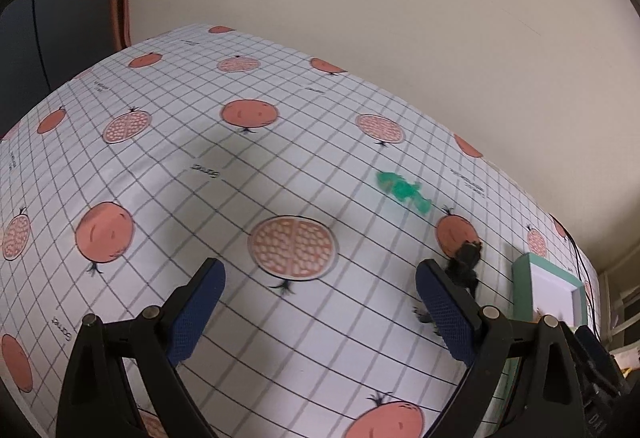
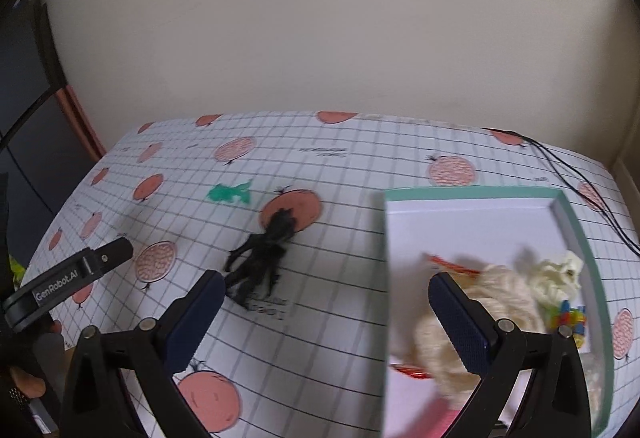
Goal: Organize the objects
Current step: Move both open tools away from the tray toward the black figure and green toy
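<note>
A black toy figure point(image 2: 262, 258) lies on the pomegranate-print tablecloth, left of a green-rimmed white box point(image 2: 572, 214). A small green toy point(image 2: 230, 193) lies farther back and to the left. The box holds cream yarn point(image 2: 500, 298), a pale bundle point(image 2: 560, 272) and small coloured pieces point(image 2: 570, 318). My right gripper point(image 2: 326, 322) stands open, its right finger over the box. My left gripper point(image 1: 320, 312) is open over bare cloth. In the left wrist view the black figure point(image 1: 466, 264) shows just past the right finger, the green toy point(image 1: 402, 192) beyond it, and the box point(image 1: 552, 290) at the right.
The table point(image 2: 340, 318) ends at a cream wall at the back. A black cable point(image 2: 580, 190) runs along the table's far right. The left gripper's black body point(image 2: 68, 278) reaches in at the left of the right wrist view. Dark furniture point(image 1: 60, 38) stands past the left edge.
</note>
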A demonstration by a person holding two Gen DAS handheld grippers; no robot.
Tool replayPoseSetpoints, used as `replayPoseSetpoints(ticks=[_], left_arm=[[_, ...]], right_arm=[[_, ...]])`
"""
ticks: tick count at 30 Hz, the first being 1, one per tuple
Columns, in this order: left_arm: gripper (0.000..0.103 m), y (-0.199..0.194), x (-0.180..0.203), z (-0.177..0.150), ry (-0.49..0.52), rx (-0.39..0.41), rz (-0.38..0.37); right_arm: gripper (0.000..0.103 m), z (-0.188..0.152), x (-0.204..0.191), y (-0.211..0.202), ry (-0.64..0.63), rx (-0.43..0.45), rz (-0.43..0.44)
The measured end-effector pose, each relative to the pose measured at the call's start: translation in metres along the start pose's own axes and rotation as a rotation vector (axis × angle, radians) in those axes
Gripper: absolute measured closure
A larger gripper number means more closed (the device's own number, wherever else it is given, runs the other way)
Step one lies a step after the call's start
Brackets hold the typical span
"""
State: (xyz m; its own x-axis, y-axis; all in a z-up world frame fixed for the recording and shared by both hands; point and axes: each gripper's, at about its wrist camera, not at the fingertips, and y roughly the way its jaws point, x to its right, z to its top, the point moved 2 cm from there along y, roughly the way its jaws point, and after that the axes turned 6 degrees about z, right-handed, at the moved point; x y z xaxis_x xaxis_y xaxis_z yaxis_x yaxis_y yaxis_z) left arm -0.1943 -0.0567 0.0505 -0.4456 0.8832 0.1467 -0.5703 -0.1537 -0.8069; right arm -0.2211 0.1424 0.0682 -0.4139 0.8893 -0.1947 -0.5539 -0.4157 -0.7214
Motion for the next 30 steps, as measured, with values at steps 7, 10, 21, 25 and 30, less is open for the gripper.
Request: replayPoseSetpoints(ticks=[7,10,21,25,30], left_arm=[[0.007,0.007,-0.02,0.004,-0.033,-0.014,0.014],[0.007,0.01,-0.026,0.005,-0.043,-0.019,0.019],[0.007,0.028,-0.037,0.006,-0.081,-0.052,0.012],[0.007,0.036,-0.039,0.007,-0.087,-0.058,0.012],[0.007,0.045,-0.035,0.011,-0.083,-0.055,0.003]], right_arm=[[0.0,-0.006,-0.022,0.018,-0.016,-0.03,0.029],[0.0,-0.008,-0.03,0.027,-0.026,-0.046,0.033],[0.0,-0.017,-0.04,0.062,-0.048,-0.104,0.022],[0.0,-0.019,-0.038,0.075,-0.045,-0.122,0.008],[0.0,-0.017,-0.037,0.091,-0.033,-0.135,0.006]])
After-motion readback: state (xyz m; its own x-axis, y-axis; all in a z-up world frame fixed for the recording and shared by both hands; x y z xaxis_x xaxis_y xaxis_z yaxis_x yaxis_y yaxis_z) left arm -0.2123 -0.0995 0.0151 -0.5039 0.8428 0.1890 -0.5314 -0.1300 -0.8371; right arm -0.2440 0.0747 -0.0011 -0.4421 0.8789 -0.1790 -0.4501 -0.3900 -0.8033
